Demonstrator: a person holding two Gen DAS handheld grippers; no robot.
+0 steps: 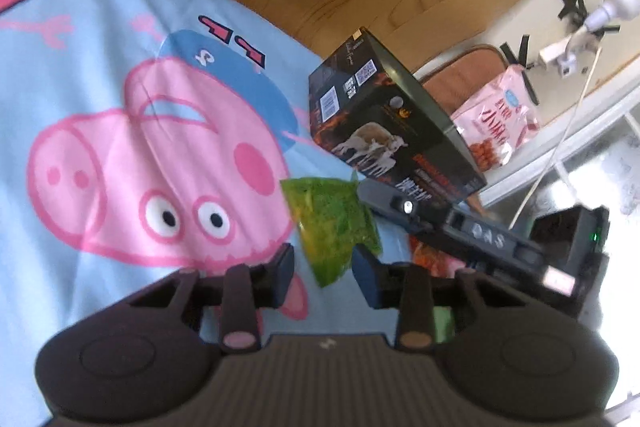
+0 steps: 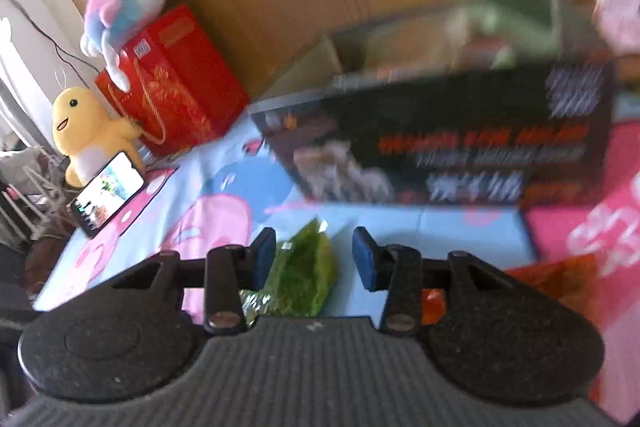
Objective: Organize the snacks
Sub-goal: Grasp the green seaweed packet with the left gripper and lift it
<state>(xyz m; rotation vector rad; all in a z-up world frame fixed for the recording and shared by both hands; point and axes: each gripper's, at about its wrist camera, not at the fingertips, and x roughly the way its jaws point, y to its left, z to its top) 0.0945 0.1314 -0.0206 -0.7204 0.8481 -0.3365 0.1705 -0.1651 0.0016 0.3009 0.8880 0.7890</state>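
The green packet (image 2: 304,275) lies flat on the blanket (image 2: 400,223) between the right gripper's (image 2: 314,255) spread fingers, the left gripper (image 1: 322,273) also agape just behind it; light, crinkly and probably slippery, best pinched across its middle.

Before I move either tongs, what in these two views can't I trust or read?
- Black box, right wrist view: motion blur, print unreadable, contents unclear.
- Orange packet, left wrist view: mostly hidden behind the right tongs.
- Green packet, right wrist view: near end hidden under the tongs body.
- Pink bag, left wrist view: partly behind the box, print too small.
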